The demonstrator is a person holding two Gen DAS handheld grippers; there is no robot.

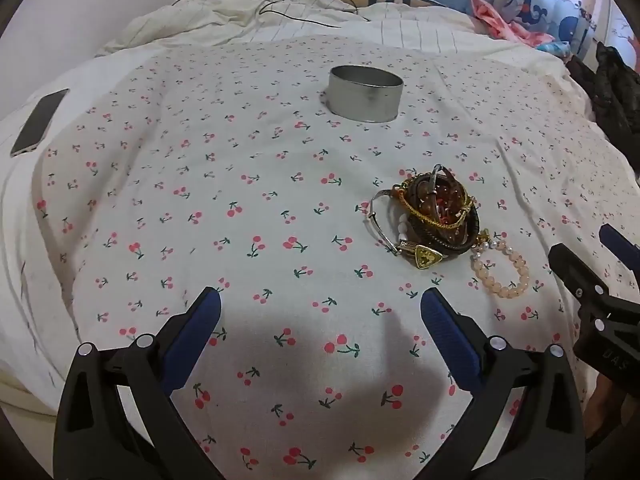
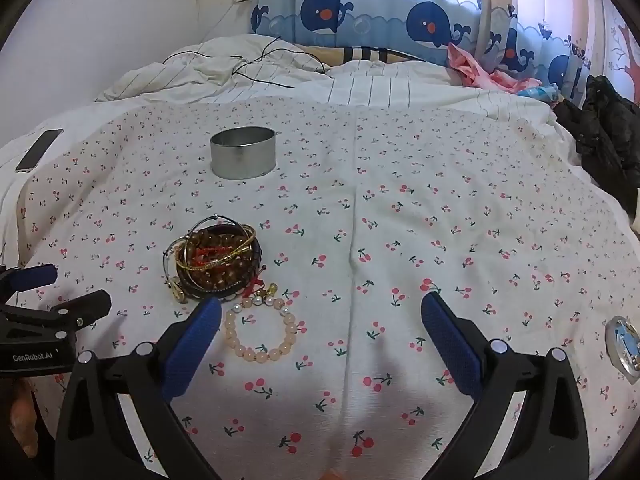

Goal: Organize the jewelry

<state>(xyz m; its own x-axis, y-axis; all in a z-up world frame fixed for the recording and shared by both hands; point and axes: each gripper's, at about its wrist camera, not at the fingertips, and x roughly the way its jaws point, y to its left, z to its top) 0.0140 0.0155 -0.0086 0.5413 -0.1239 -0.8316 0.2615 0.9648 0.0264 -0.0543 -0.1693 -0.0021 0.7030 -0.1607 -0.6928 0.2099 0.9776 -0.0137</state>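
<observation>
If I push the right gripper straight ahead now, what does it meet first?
Probably only the cherry-print bedspread: the right gripper is open, and the peach beaded bracelet lies just inside its left finger.

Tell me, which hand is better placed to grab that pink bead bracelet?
Probably the right. The pink bead bracelet lies just beside the right gripper, next to its left fingertip. From the left gripper, open too, it lies further off to the side.

Cherry-print sheet (image 2: 400, 240): matt woven cloth, creased. Tin (image 2: 243, 153) ahead of right hand-held gripper (image 2: 320, 328): brushed dull metal. Peach bead bracelet (image 2: 260, 330) beside its left finger: glossy, translucent beads, few pearly. Bracelet pile (image 1: 428, 216): amber glassy beads, gold chain, dark braided cord, silver bangle. Finger pads (image 1: 448, 328) on left hand-held gripper (image 1: 320, 328): blue textured rubber; frames matt black plastic.
</observation>
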